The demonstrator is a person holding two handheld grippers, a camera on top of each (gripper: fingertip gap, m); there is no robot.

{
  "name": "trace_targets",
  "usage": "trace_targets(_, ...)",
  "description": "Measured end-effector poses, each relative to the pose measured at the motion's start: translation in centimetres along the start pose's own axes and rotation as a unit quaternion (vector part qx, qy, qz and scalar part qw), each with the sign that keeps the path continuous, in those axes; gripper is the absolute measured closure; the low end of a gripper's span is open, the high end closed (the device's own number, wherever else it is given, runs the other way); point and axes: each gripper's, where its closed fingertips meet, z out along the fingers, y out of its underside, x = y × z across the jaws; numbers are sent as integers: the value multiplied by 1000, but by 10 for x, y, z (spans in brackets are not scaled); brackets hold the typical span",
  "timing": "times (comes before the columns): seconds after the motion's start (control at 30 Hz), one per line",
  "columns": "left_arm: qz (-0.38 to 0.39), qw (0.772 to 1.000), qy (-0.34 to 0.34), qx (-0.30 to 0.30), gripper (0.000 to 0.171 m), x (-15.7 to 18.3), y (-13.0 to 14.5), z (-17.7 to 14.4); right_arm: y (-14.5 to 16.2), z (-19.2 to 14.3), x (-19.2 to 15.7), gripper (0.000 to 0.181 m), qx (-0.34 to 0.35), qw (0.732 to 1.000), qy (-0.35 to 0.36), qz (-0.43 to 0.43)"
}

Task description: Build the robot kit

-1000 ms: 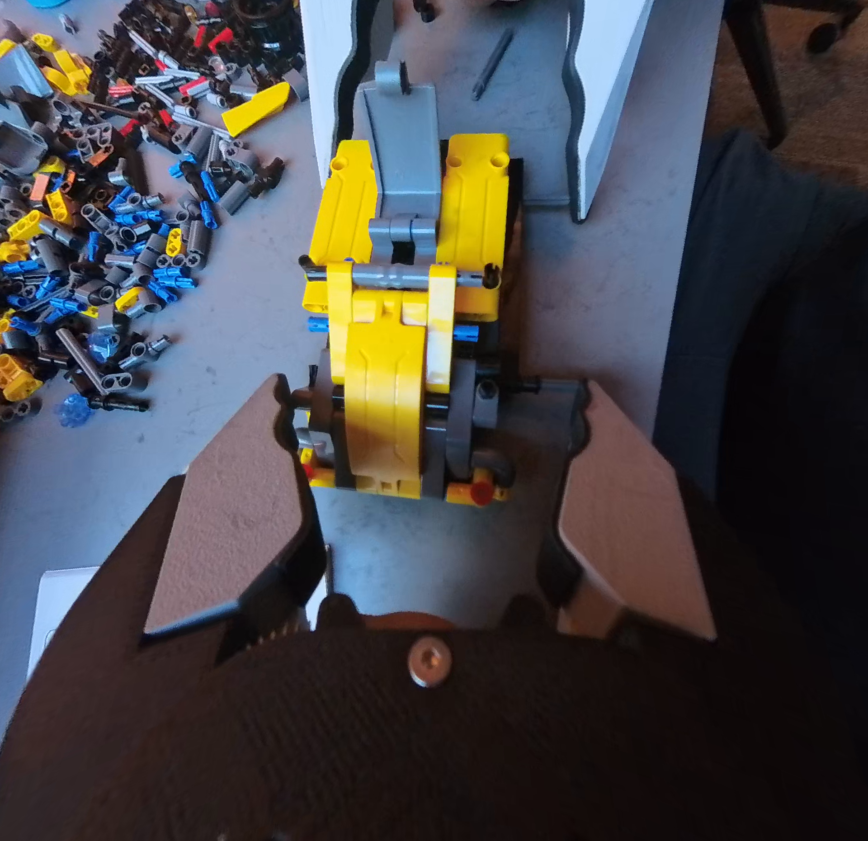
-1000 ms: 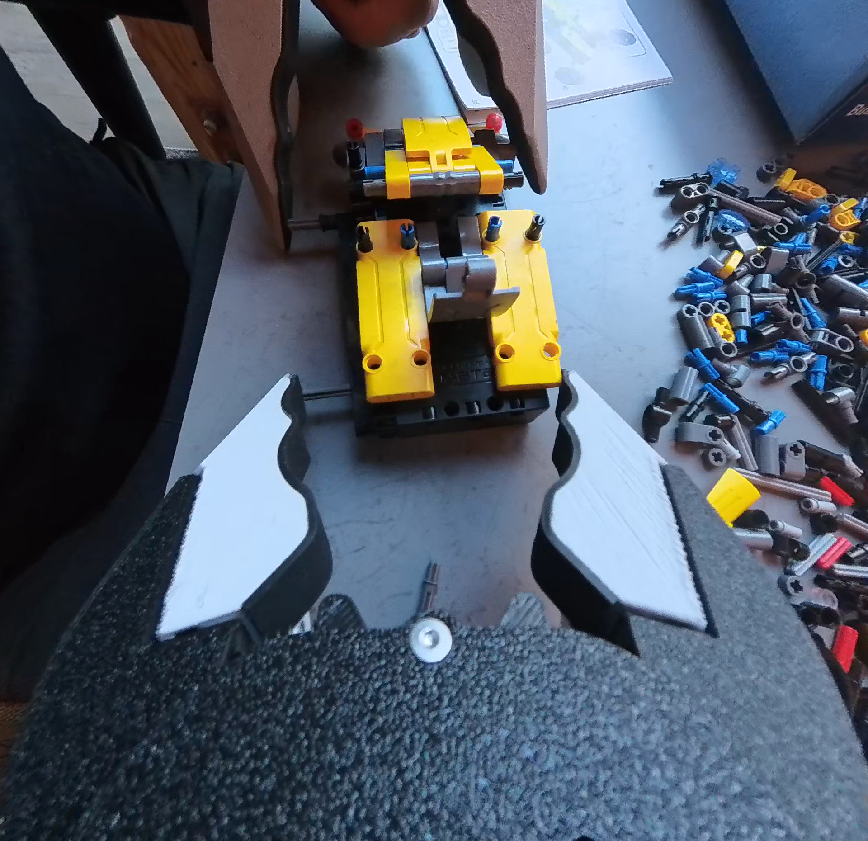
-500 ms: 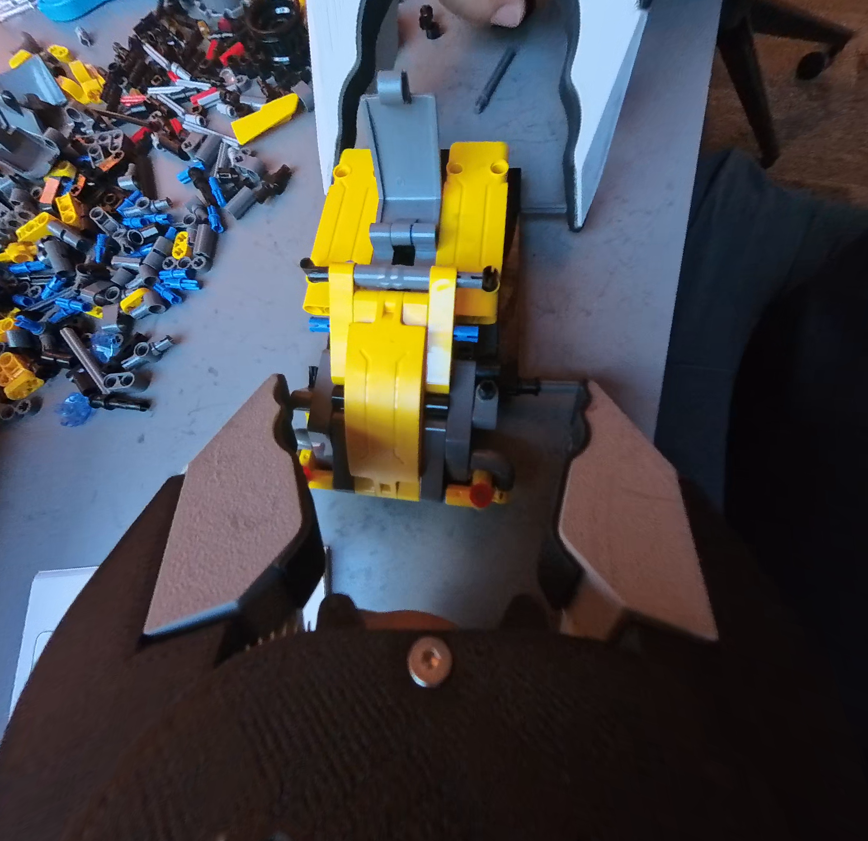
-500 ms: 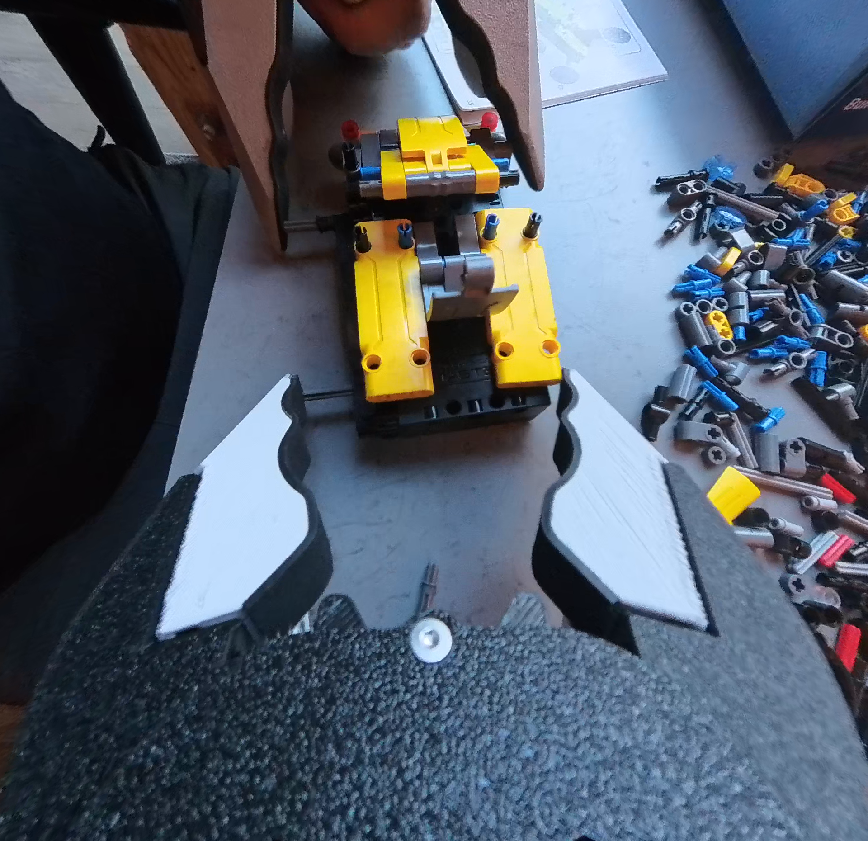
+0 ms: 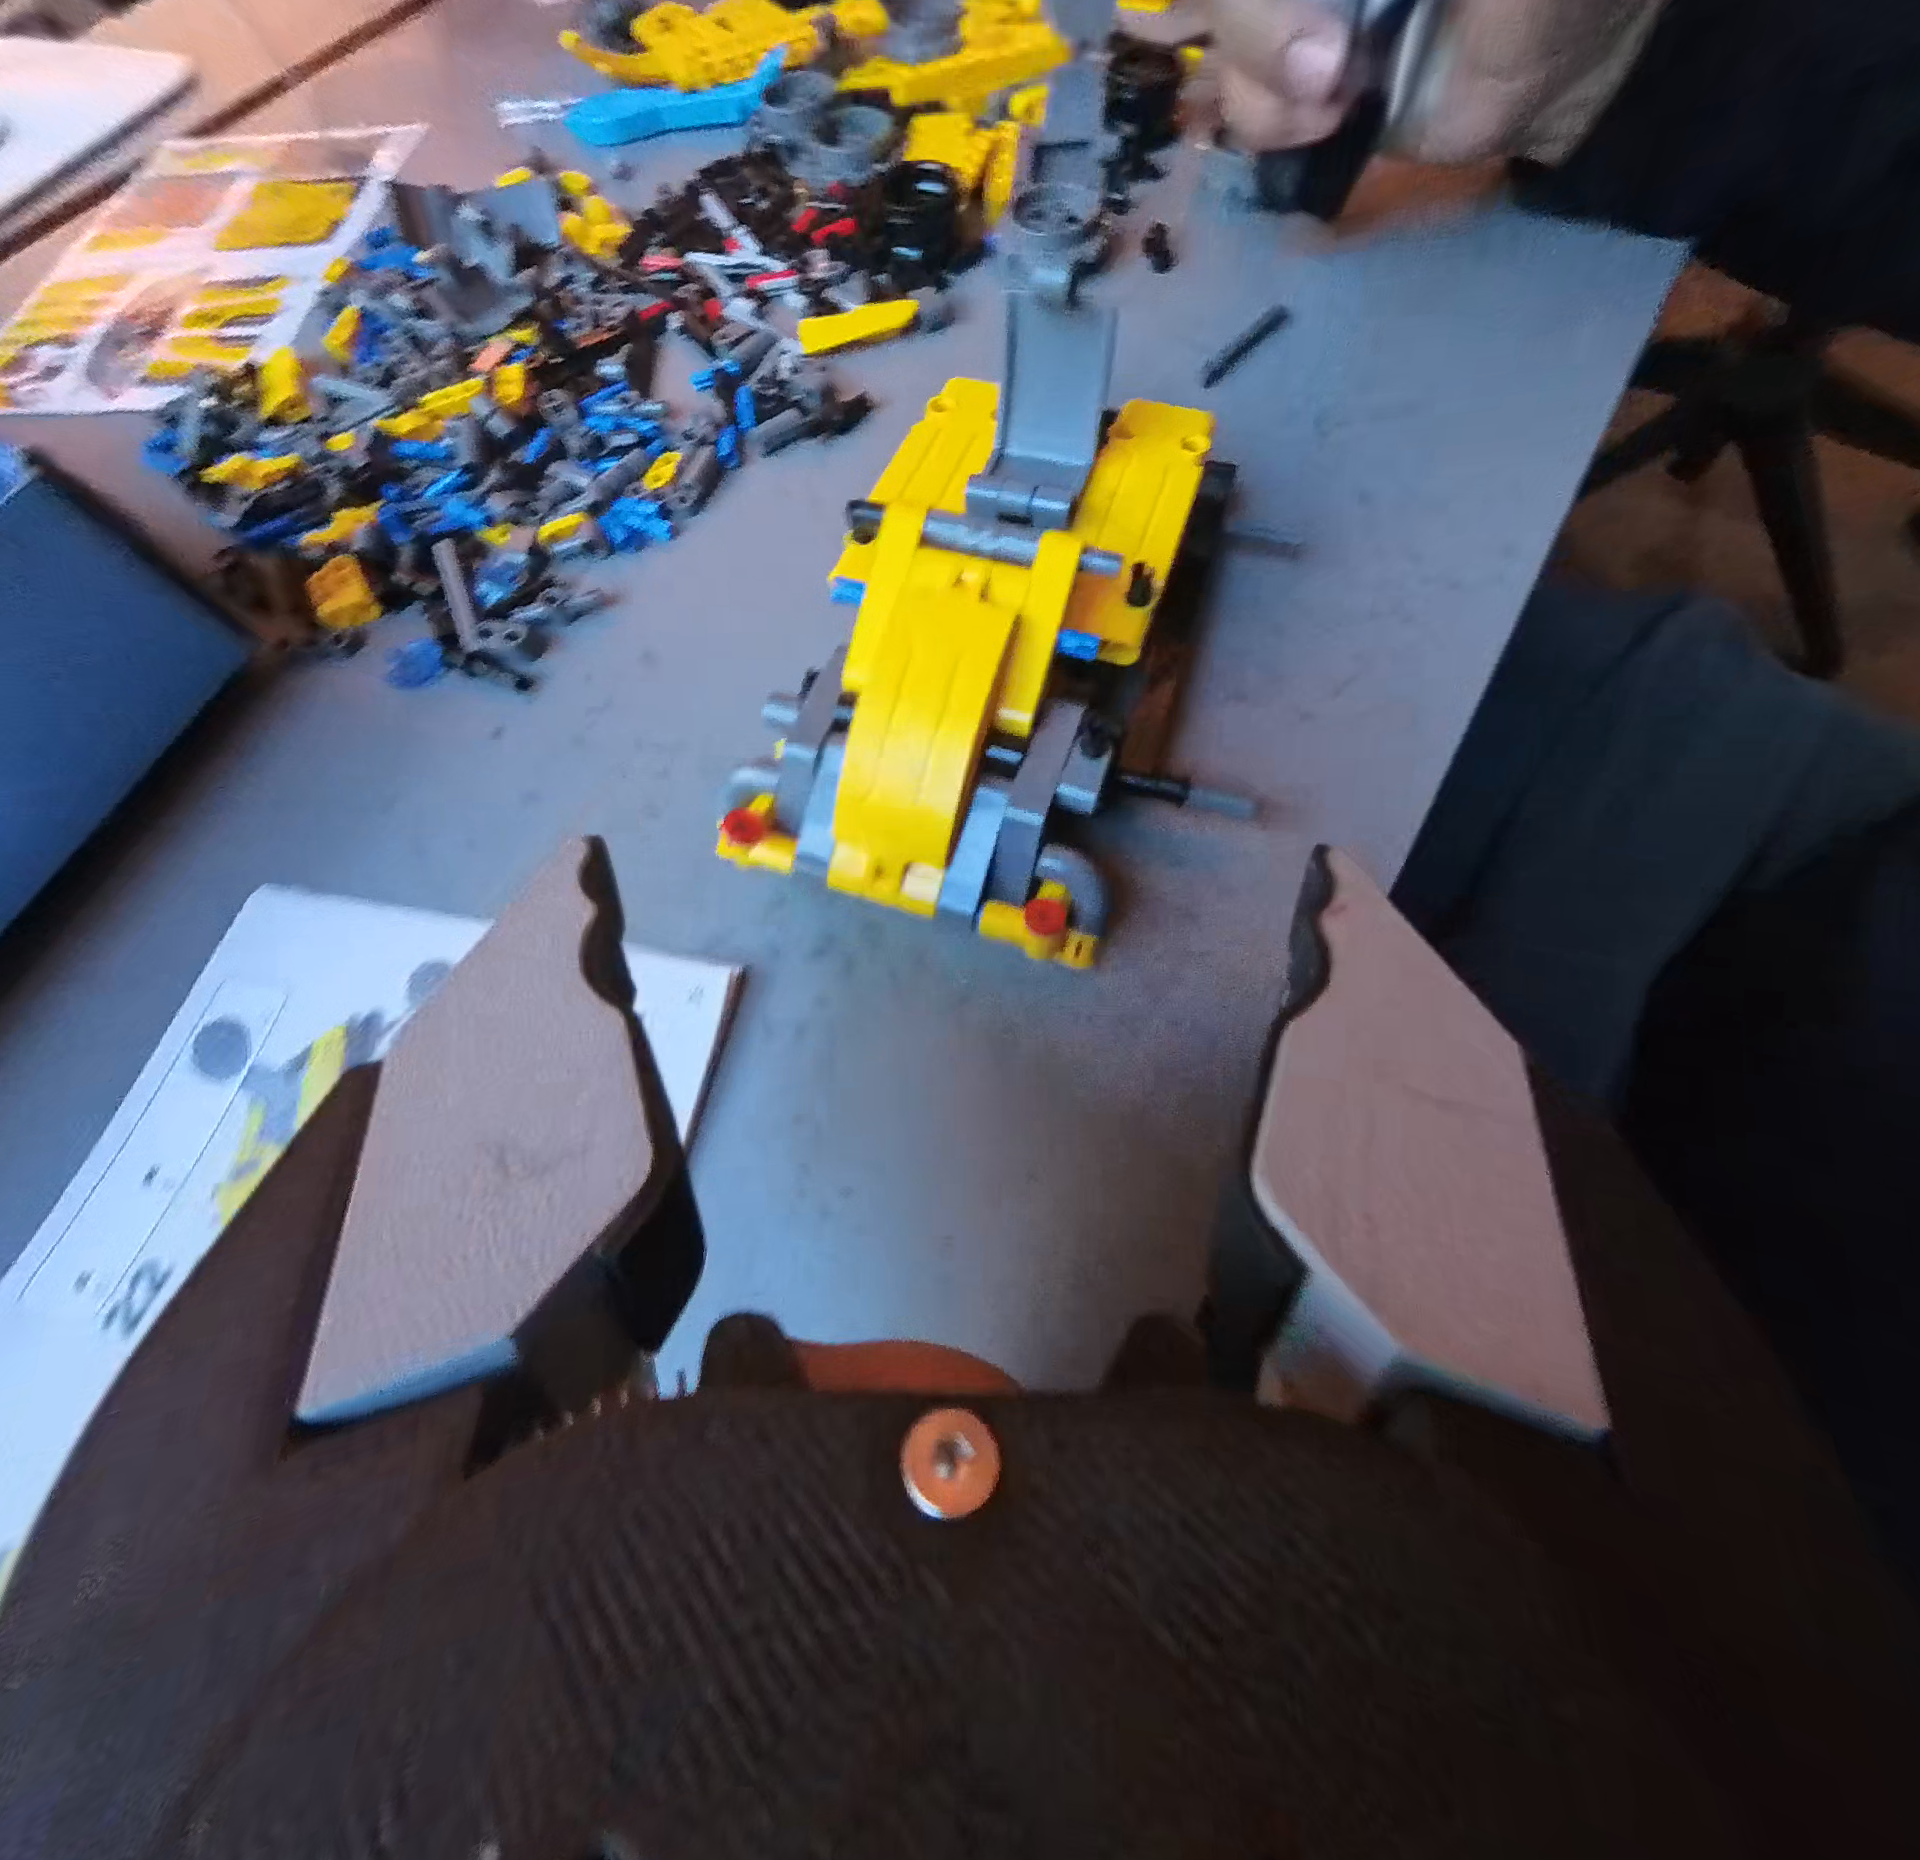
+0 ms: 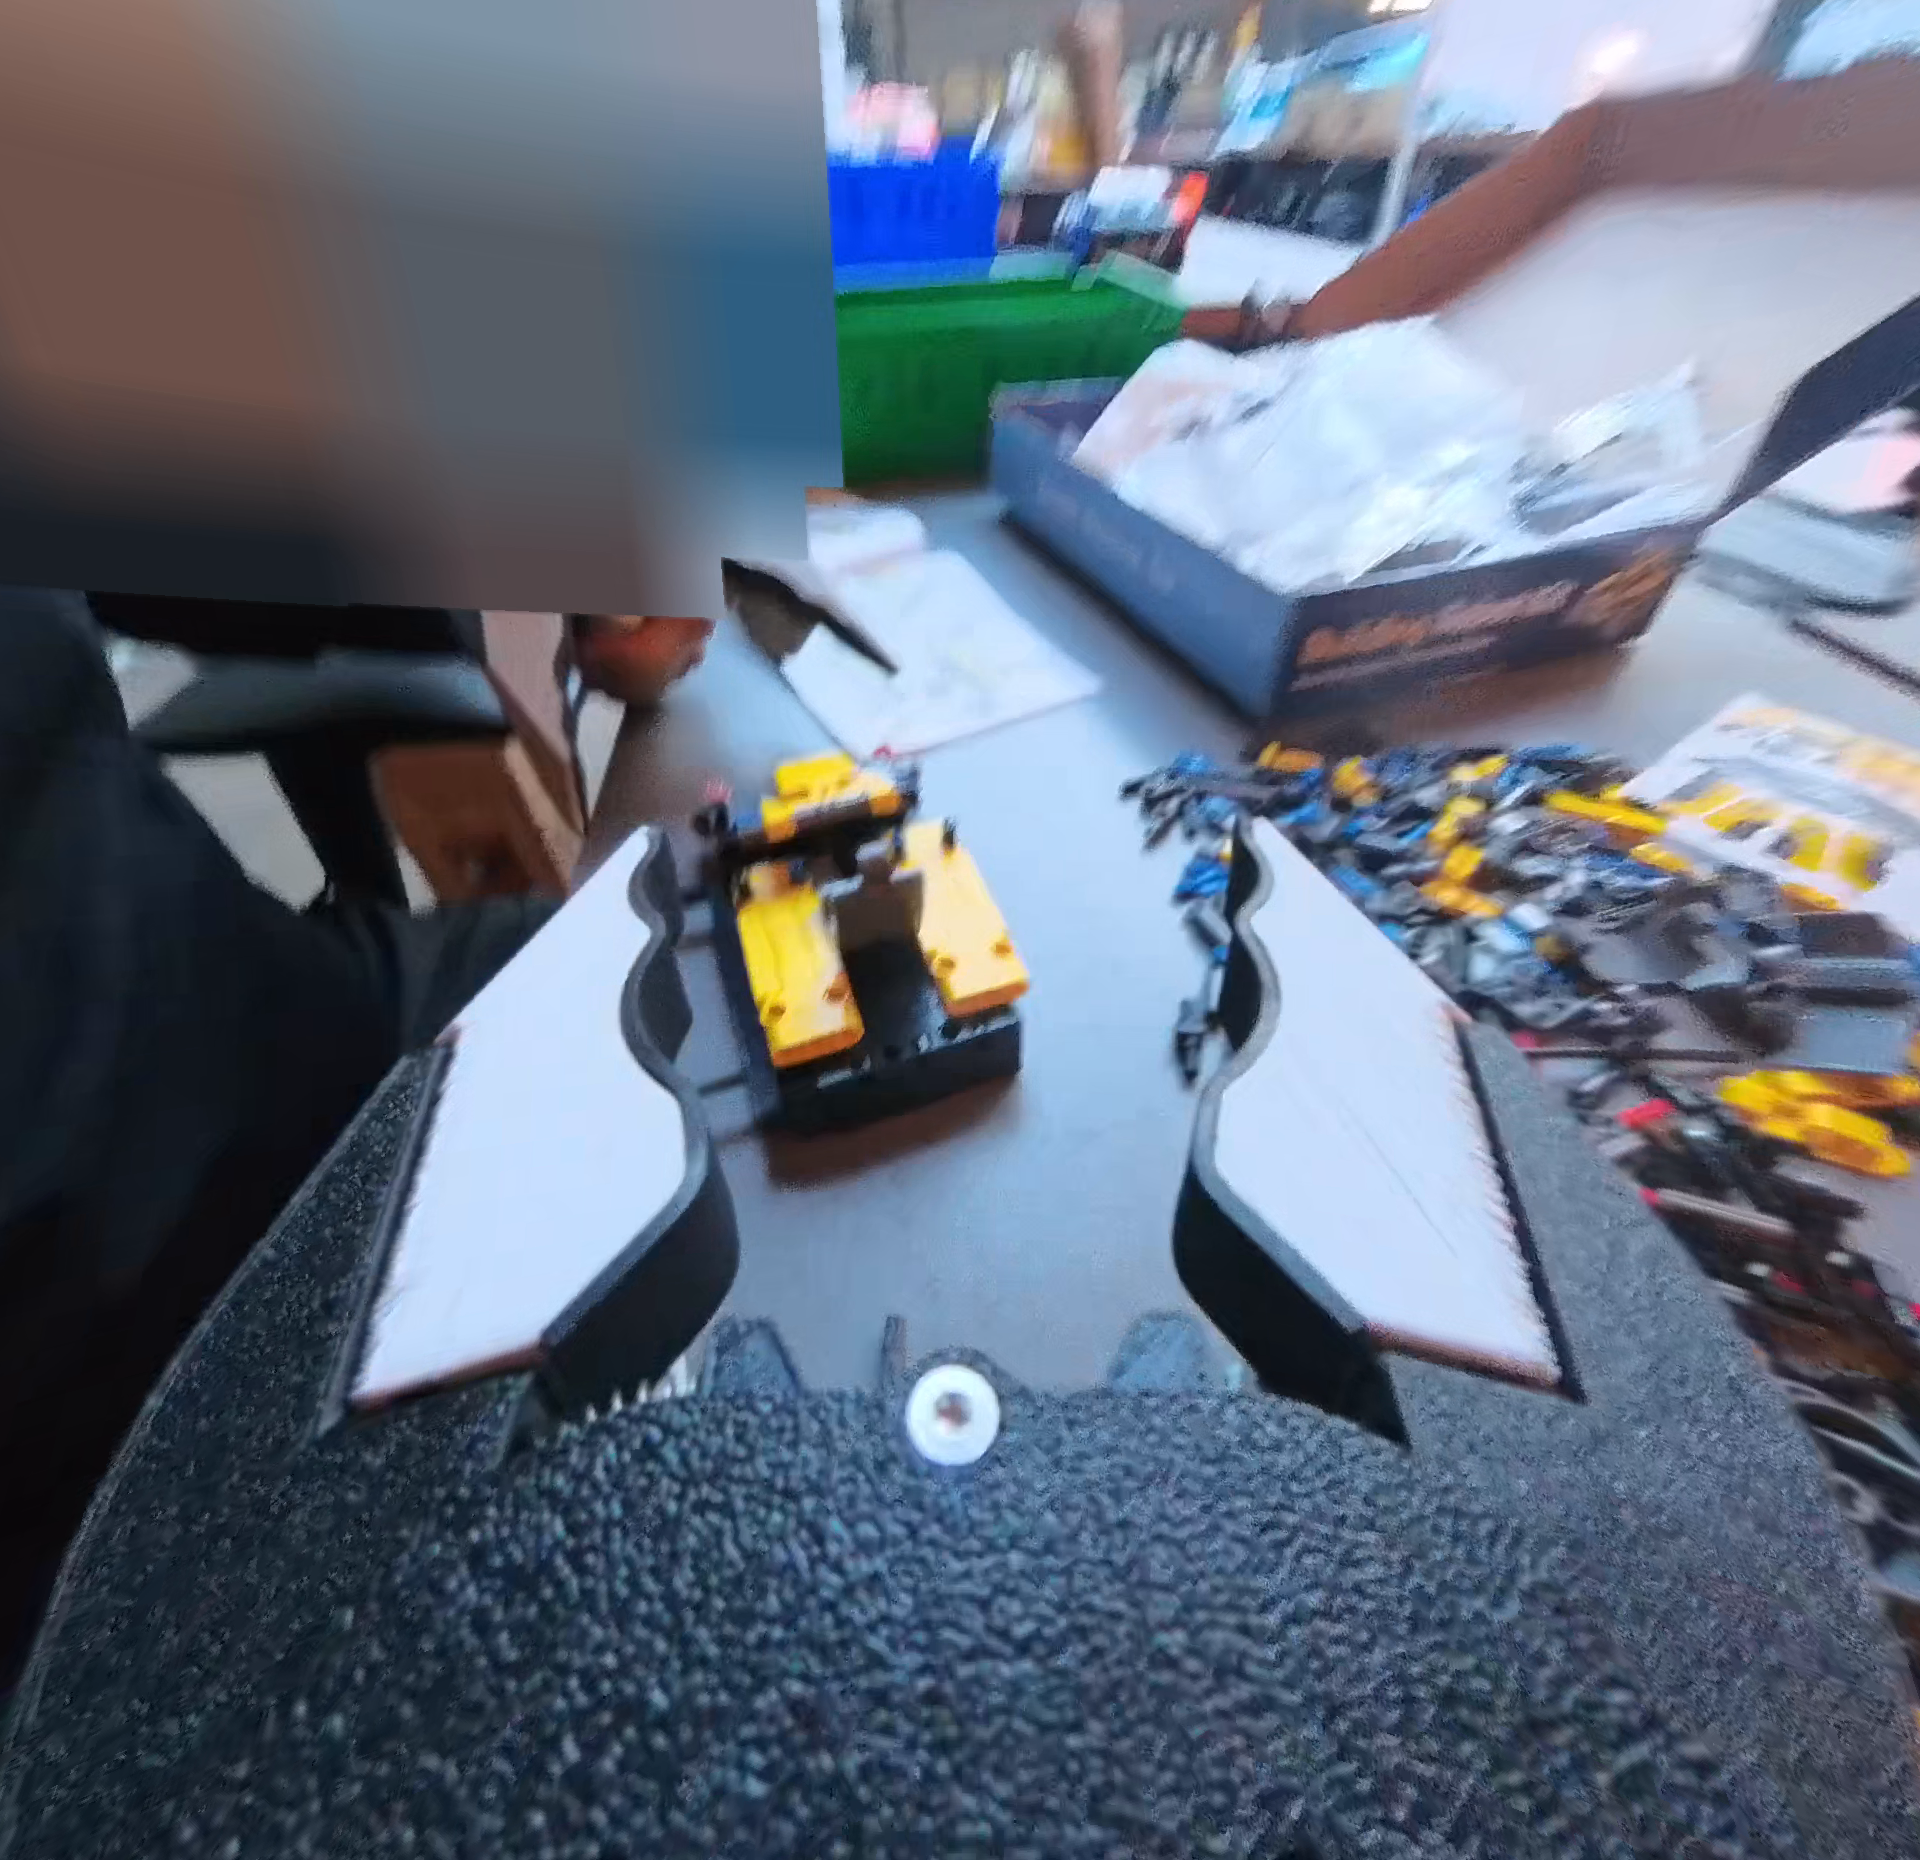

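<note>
On the matte grey bench (image 5: 935, 1135), a dark open cardboard box (image 6: 1351, 605) of crinkled clear bags, then a sprawling pile of small plastic pins and beams (image 5: 499, 460), then a blocky yellow-grey brick vehicle (image 5: 987, 667) near the bench's edge. Left claw (image 5: 951, 875) released, empty, brown flat-faced fingers just short of the vehicle; right claw (image 6: 940, 865) released, empty, wavy-edged white fingers flanking it without touching.
</note>
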Motion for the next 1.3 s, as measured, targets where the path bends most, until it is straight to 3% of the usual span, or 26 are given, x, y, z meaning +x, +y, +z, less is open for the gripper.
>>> trace_targets(0.17, -42, 998, -49, 27, 54, -15, 12, -23, -42, -49, 36, 82, 150, 985, 62, 52)
trace_targets(0.3, -44, 996, -56, 45, 57, -17, 14, -28, -51, -73, 53, 86, 203, 972, 91, 77)
trace_targets(0.47, -26, 999, -16, 35, 61, -5, 18, -24, -42, -63, 53, 88, 167, 979, 105, 59)
trace_targets(0.7, -33, 996, 15, 85, 100, 0, 10, -33, -37, -53, 51, 89, 139, 983, 111, 40)
trace_targets(1.07, -32, 993, 32, 111, 117, 4, 6, -38, -52, -80, 64, 99, 182, 967, 175, 21)
trace_targets(1.23, -50, 991, 44, 119, 127, 3, 4, -40, -47, -74, 62, 103, 154, 971, 181, 3)
trace_targets(1.3, -60, 990, 49, 120, 127, 1, 3, -40, -40, -71, 59, 120, 120, 976, 182, -19)
